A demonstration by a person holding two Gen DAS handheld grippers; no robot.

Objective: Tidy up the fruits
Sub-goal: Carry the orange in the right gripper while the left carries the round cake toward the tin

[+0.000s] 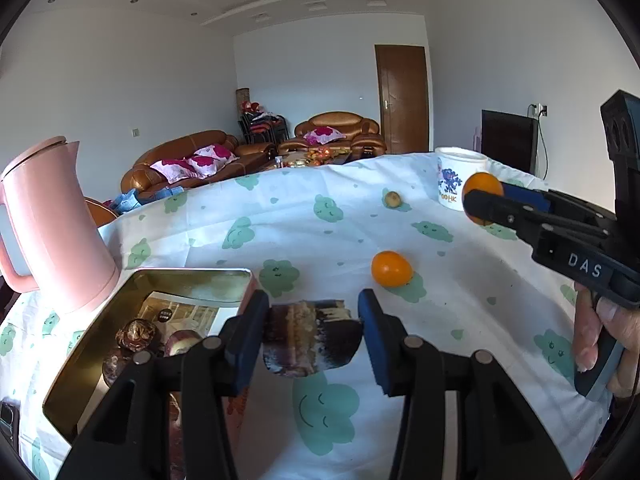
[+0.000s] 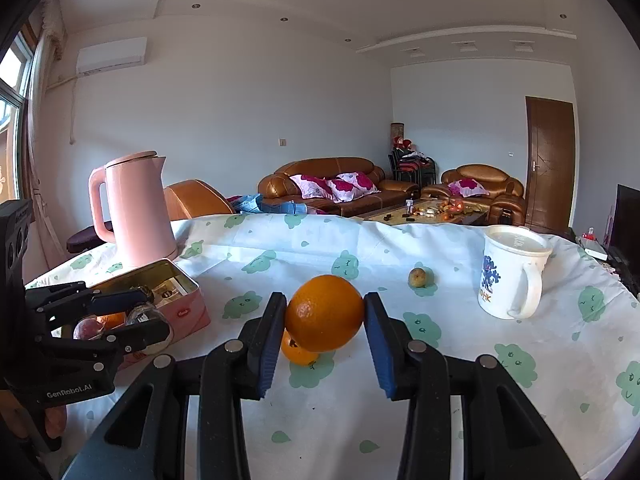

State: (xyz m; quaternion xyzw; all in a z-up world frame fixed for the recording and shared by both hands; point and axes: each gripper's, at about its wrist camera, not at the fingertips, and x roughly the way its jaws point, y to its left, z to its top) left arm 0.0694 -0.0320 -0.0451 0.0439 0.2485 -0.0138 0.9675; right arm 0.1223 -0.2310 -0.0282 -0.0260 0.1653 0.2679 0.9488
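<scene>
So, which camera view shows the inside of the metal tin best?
The left wrist view: it looks down into the open metal tin, showing fruit and a printed card inside. The right wrist view shows only the tin's pink side and rim, partly hidden behind the left hand-held gripper.

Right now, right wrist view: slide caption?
Right claw shut on an orange, lifted above a second orange on the tablecloth.

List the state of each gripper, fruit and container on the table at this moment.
left gripper: shut on a dark fruit, lifted.
right gripper: shut on an orange, lifted.
second orange: loose on the tablecloth.
small brownish fruit: loose on the cloth, near the mug.
tin box: open, fruits inside.
pink kettle: upright, lid closed.
white mug: upright, lid on.
</scene>
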